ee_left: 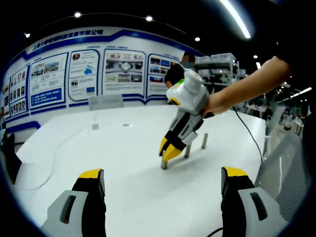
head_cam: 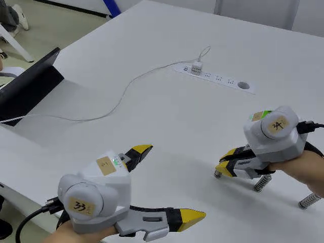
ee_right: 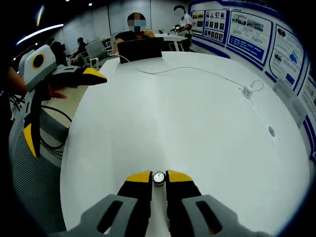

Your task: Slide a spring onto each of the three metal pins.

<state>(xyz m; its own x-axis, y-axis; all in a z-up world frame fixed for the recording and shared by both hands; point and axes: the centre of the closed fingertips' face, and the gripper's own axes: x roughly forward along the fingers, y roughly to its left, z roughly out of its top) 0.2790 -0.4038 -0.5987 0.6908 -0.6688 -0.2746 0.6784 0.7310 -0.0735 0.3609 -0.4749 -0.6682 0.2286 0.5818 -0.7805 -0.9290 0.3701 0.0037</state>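
White table point(head_cam: 167, 116) lay beneath; right hand-held gripper point(ee_right: 158, 176) clenched a spring point(ee_left: 164, 164) on its pin point(ee_right: 158, 178), probably best eased straight down; left hand-held gripper point(ee_left: 163, 174) hung released.

A broad white worktop point(head_cam: 167, 116) spreads ahead of the jaws of the left gripper point(head_cam: 176, 181). Well apart from the jaws of the right gripper point(head_cam: 221, 169), ahead and to their right, lies a long white power strip point(head_cam: 217, 78) (a round grey hole point(head_cam: 243, 85) sits just past one end). A small white plug adapter point(head_cam: 196, 67) stands in it. Its thin white cable point(head_cam: 121, 98) trails toward a flat black screen point(head_cam: 28, 86), far ahead of the right jaws. Blue-and-white wall posters point(ee_left: 74, 74) hang beyond the left jaws.
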